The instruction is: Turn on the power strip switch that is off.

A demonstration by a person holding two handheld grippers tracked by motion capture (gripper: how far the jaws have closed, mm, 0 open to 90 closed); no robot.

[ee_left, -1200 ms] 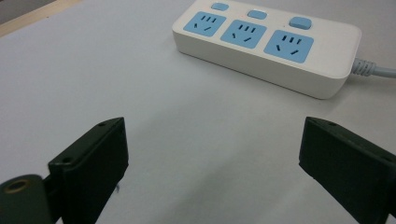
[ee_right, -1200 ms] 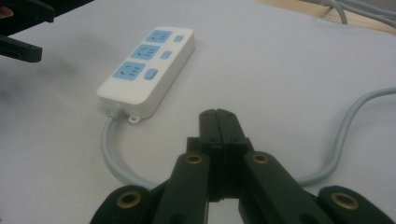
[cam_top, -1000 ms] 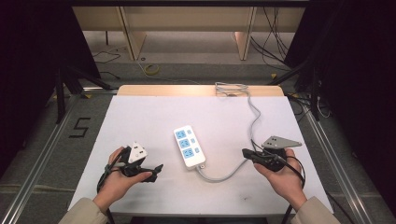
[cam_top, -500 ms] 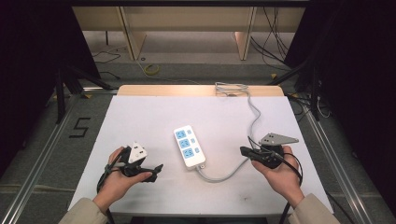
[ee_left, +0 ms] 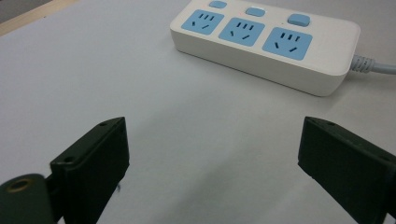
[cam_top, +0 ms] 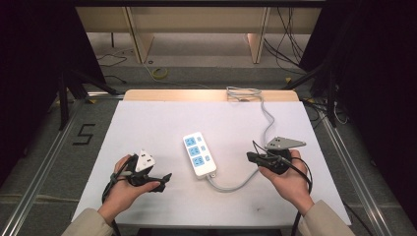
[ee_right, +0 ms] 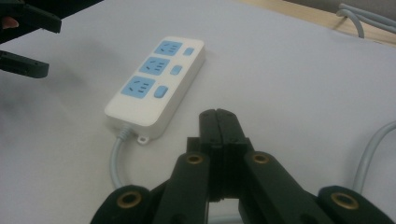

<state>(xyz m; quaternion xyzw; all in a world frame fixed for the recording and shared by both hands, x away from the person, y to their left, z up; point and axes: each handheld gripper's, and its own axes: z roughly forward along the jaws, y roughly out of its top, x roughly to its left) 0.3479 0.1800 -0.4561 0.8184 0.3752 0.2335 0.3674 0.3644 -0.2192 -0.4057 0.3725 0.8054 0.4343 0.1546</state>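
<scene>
Between the two hands, the left gripper [cam_top: 164,178] is resting with jaws spread wide and empty, while the right gripper [cam_top: 251,156] is holding its jaws pressed together on nothing. The power strip [cam_top: 199,153] is lying flat mid-tabletop [cam_top: 162,118], apart from both, its grey cable [cam_top: 231,186] curving toward the right gripper.

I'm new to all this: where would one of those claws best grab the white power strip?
Probably across the power strip body's two long sides, coming from above: it lies flat, its long sides are straight and parallel. The open left gripper faces it already.
</scene>
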